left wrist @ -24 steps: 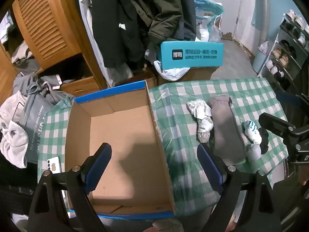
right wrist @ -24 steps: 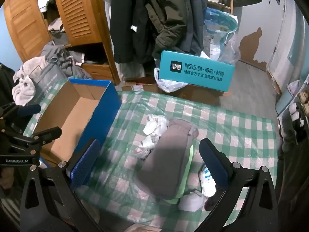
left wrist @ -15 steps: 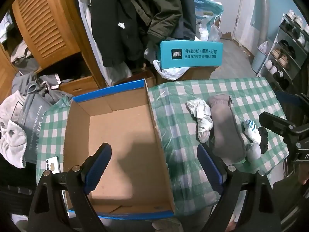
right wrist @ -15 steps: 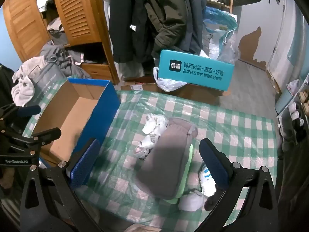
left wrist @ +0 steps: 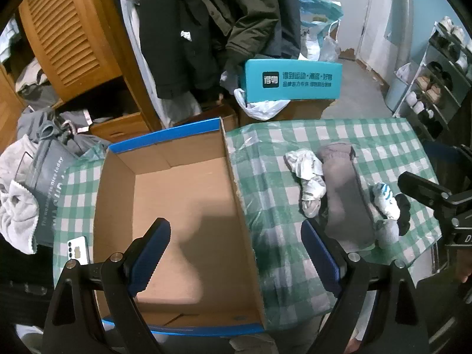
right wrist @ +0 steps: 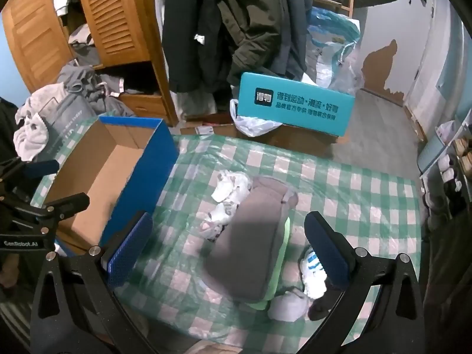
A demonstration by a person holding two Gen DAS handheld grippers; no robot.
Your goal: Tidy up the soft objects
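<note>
Directly below and ahead of the right gripper [right wrist: 228, 243], between its two spread jaws, lies the grey folded garment [right wrist: 250, 242], a long soft slab with a lime-green edge showing along its right side. Both jaws stand wide apart and grasp nothing. Just left of the garment, still inside the gripper's reach, sit the crumpled white socks [right wrist: 228, 196]; near the right jaw are a blue-striped white sock [right wrist: 312, 271], a pale grey bundle and a dark one.

The step in hand looks like the first pick. A good way would be to come down across the garment's narrow width, pinch through all its layers near the middle so it does not unfold, and lift clear before swinging left. Limp cloth will sag and drag neighbours along.

The cardboard box [right wrist: 97, 171], blue outside and plain brown inside, stands well to the left of the right gripper and right under the left gripper [left wrist: 234, 252], whose jaws are also released and empty, straddling the box's right wall. The green checked tablecloth [right wrist: 354, 194] has a glossy, wrinkled plastic cover, likely slippery under fabric.
</note>
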